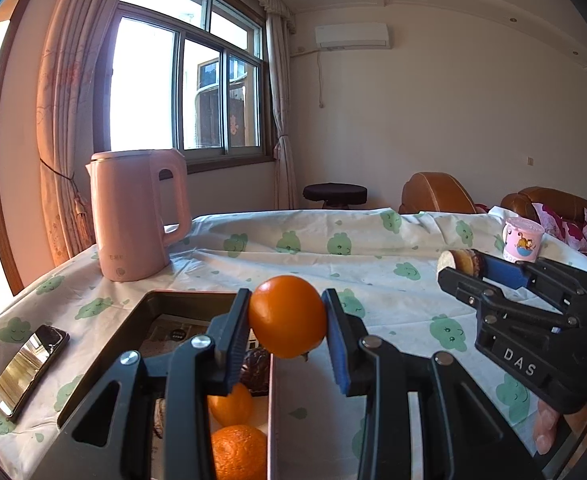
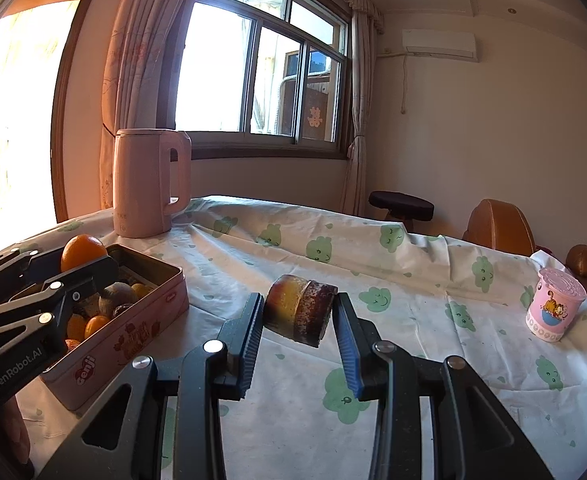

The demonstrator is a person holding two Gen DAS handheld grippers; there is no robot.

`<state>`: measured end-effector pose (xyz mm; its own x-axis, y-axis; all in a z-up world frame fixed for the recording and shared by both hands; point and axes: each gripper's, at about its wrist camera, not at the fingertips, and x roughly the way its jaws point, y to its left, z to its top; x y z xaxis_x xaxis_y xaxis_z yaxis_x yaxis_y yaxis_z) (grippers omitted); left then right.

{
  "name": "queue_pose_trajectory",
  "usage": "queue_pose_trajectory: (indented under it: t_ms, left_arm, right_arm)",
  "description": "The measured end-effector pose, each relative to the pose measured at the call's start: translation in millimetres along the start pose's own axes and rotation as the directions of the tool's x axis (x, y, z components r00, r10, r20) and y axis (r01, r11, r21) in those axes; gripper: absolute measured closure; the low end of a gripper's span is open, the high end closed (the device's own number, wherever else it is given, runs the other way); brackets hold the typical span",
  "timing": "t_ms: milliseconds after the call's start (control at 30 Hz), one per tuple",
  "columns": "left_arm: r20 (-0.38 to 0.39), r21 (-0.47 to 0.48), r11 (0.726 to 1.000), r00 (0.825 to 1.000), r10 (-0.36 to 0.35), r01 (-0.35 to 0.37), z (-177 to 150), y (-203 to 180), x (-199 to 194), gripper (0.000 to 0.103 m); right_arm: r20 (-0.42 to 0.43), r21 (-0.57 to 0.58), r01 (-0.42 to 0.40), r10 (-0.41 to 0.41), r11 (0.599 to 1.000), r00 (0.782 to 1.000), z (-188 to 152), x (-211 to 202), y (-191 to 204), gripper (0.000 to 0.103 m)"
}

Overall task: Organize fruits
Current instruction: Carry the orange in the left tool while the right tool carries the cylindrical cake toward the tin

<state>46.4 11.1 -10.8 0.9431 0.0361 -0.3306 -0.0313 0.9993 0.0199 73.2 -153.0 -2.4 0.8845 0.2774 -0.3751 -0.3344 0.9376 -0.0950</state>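
Left gripper (image 1: 287,322) is clamping an orange (image 1: 287,316) between its two pads, holding it in the air just above the open tin box (image 1: 105,344). Right gripper (image 2: 298,322) is clamped on a cut chunk of fruit (image 2: 299,310), yellow-orange flesh on one part, dark reddish crust on the other; exact kind hard to tell. That piece is hanging clear of the tablecloth (image 2: 413,280), well to the right of the pink tin and not over it.

Progress: the tin is already holding several pieces. In the right wrist view a kiwi (image 2: 117,295) and small orange fruits (image 2: 95,325) are sitting inside; in the left wrist view two more oranges (image 1: 235,452) and a dark wrinkled fruit (image 1: 255,368) are showing below the gripper. So sorting looks well underway, likely more than half done.

Left to do, as a judgement: drop the orange into the tin, then bring the cut chunk over and set it in too. No other loose fruit is showing on the cloth, so these two may be the last.

Bystanders: pink kettle (image 1: 137,216) behind the tin, phone (image 1: 27,368) left of it, cartoon cup (image 2: 555,306) far right. None is in the way.
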Motion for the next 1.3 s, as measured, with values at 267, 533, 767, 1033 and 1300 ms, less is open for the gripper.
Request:
queue_pose_trajectory:
  t_ms: [267, 533, 767, 1033, 1300]
  left_arm:
    - [-0.003, -0.020, 1.000, 1.000, 0.025, -0.025, -0.9, 18.3, -6.8, 0.066]
    - [-0.014, -0.025, 0.997, 0.997, 0.072, -0.073, 0.1, 38.2, -11.3, 0.066]
    - [-0.031, -0.044, 0.994, 0.995, 0.099, -0.100, -2.4, 54.6, -10.6, 0.066]
    - [-0.053, -0.064, 0.989, 0.990, 0.133, -0.136, -5.4, 74.1, -9.0, 0.066]
    - [-0.080, -0.068, 0.983, 0.983, 0.162, -0.168, -9.4, 88.8, -7.3, 0.066]
  right_arm:
    - [-0.002, -0.028, -0.038, 0.038, 0.999, 0.999, 7.1, 2.6, 23.5, 0.065]
    - [-0.008, -0.048, -0.098, 0.097, 0.994, 0.995, 17.2, 6.9, 45.3, 0.065]
    - [-0.019, -0.062, -0.145, 0.144, 0.987, 0.989, 23.6, 13.5, 63.2, 0.065]
    - [-0.036, -0.067, -0.214, 0.212, 0.974, 0.977, 31.5, 18.5, 87.1, 0.065]
    - [-0.060, -0.094, -0.258, 0.253, 0.962, 0.966, 34.7, 25.3, 113.4, 0.065]
